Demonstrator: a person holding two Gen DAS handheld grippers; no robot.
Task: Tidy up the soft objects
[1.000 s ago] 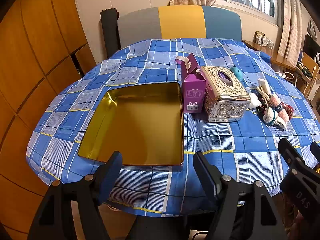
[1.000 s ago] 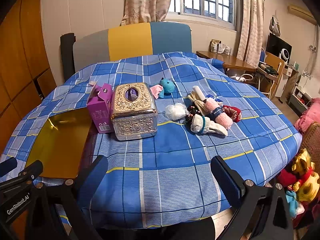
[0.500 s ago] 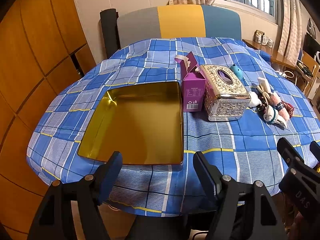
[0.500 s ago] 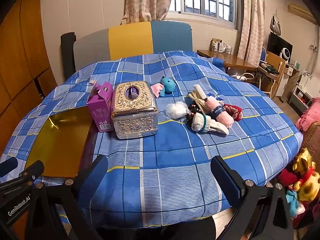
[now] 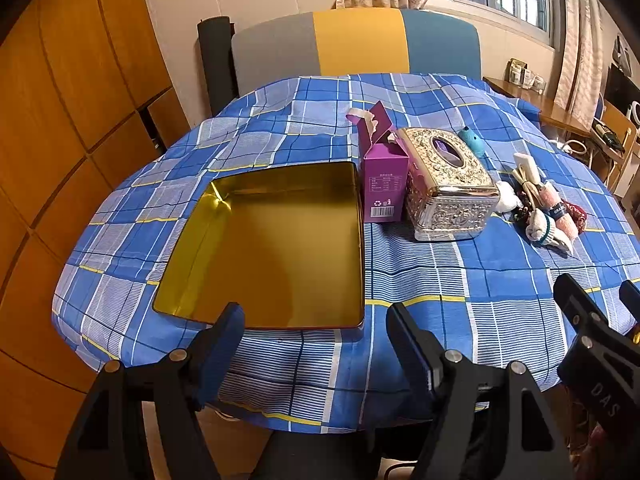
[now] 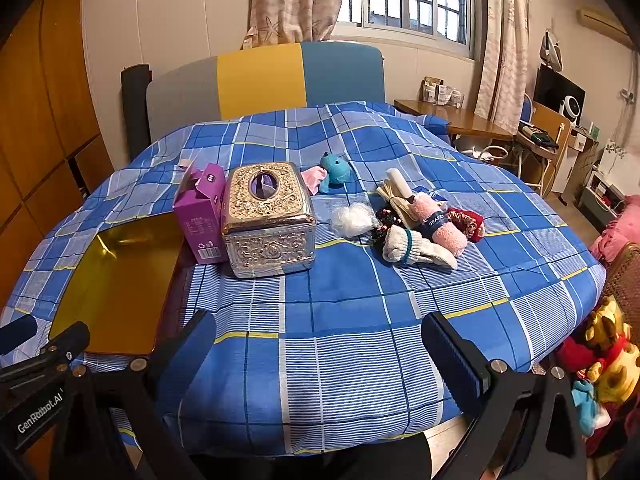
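On the blue plaid tablecloth [image 6: 340, 300], toward its left edge, lies an open gold tin [image 5: 276, 248] with nothing in it. Just beside the tin's right rim stands a purple carton [image 5: 382, 180] with its flap torn open, and touching that carton's right side is an ornate silver tissue box [image 6: 268, 220]. Behind the tissue box, toward the far edge, rest a teal plush toy [image 6: 336, 168] and a pink cloth [image 6: 314, 178], touching each other.

Nearer the right edge sits a loose pile of soft things — a white fluffy puff [image 6: 352, 220], a white sock with a green band [image 6: 412, 246], a pink rolled towel [image 6: 440, 226] with a dark label band, a dark red scrunchie [image 6: 468, 222] and a cream bundle [image 6: 396, 196] behind them. None of these is in the tin.

The left gripper [image 5: 316, 340] hovers over the near edge in front of the tin, jaws spread apart and holding nothing. The right gripper [image 6: 320, 344] hangs over the near edge further right — also spread wide and empty — well apart from the pile.
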